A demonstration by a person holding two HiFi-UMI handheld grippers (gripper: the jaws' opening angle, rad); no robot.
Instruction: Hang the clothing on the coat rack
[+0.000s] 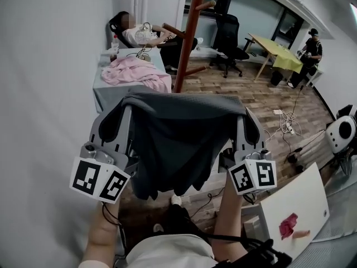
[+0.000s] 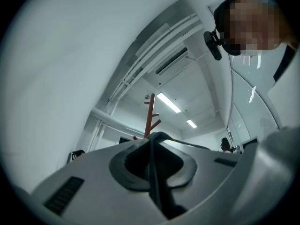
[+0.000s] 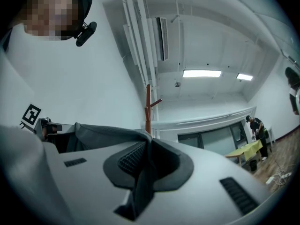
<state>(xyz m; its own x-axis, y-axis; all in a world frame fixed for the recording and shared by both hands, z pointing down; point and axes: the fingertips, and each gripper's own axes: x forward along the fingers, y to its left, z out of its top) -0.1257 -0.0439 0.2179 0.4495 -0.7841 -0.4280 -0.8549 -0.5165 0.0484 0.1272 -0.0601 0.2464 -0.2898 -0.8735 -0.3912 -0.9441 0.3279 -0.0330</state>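
Observation:
A dark grey garment (image 1: 175, 141) hangs spread between my two grippers, held up in front of the person. My left gripper (image 1: 127, 106) is shut on its left top edge, and its cloth (image 2: 154, 172) runs between the jaws in the left gripper view. The garment's right top edge is pinched by my right gripper (image 1: 240, 116), shut on the cloth (image 3: 143, 177). The reddish-brown coat rack (image 1: 189, 35) stands straight ahead beyond the garment, with pegs (image 1: 205, 5) sticking out. It also shows as a thin pole, the coat rack (image 2: 149, 118), above the left jaws, and as the coat rack (image 3: 148, 108) above the right jaws.
A pink garment (image 1: 138, 71) lies on a grey-covered table (image 1: 109, 94) by the left wall. A seated person (image 1: 139, 33) is behind it. An office chair (image 1: 228, 41), a yellow table (image 1: 279, 52) and another person (image 1: 309, 52) stand at the far right. Cables (image 1: 287, 124) lie on the wooden floor.

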